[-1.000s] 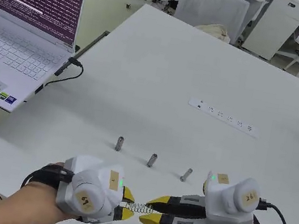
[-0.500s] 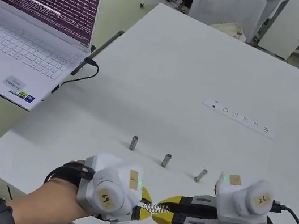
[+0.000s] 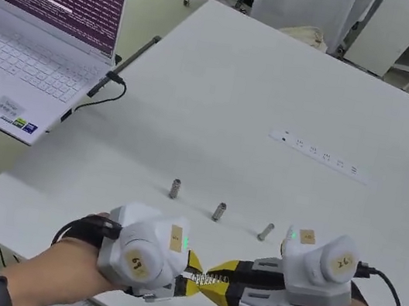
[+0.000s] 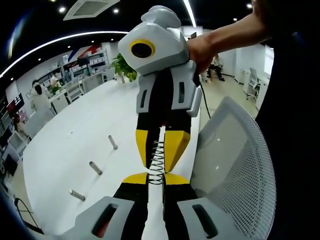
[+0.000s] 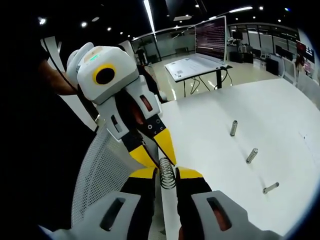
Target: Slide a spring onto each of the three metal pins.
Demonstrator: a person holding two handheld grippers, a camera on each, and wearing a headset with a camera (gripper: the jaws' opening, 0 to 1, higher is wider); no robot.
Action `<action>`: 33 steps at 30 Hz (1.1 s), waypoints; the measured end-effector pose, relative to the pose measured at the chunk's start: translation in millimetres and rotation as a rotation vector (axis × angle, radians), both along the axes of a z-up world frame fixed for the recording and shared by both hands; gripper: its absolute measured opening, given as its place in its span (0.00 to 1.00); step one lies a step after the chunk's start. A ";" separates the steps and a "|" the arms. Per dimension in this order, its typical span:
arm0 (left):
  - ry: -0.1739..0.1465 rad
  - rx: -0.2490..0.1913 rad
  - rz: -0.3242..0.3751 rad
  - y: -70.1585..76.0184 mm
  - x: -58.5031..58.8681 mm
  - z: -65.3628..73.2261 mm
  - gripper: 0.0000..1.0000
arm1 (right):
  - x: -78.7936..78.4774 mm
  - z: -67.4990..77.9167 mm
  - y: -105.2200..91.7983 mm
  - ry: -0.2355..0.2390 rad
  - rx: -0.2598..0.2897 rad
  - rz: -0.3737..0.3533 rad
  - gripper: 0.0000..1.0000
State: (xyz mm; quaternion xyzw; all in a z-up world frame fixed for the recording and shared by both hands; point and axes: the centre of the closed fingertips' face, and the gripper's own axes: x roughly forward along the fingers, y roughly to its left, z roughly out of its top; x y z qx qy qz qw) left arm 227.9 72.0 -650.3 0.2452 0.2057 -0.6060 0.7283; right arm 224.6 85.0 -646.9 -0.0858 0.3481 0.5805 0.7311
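Hidden: both ends of the silvery coiled wire spring (image 3: 203,280) vanish between yellow pads, so I see only its middle turns. The bulky claw bodies block most of my head view of the grip.
Hard to tell: the three short grey metal pins are tiny from here. The left pin (image 3: 175,188) and middle pin (image 3: 219,211) look ribbed, as if coiled. The right pin (image 3: 265,231) looks smoother and leans. I cannot say more.
Left claw (image 3: 190,275): clenched on one end of the spring. It has a rounded white plastic shell, black jaws and yellow wedge tips.
Right claw (image 3: 215,284): clenched on the other end, nearly tip to tip with the left, and of the same make.
Spring: in the air above the desk's near edge, level between the claws, at 6 o'clock of the pins.
Desk (image 3: 278,87): white, matt, flat.
Around: an open silver laptop (image 3: 25,52) at 10 o'clock with a black cable (image 3: 113,77) plugged into its side. A white power strip (image 3: 318,155) lies at 1 o'clock, well beyond the pins. A grey mesh chair back (image 4: 235,165) sits just beside the desk edge.
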 end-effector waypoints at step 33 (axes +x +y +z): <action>0.042 -0.031 0.036 3.0 3.1 -3.4 0.05 | 0.8 -0.7 -2.2 -0.018 -0.003 0.000 0.08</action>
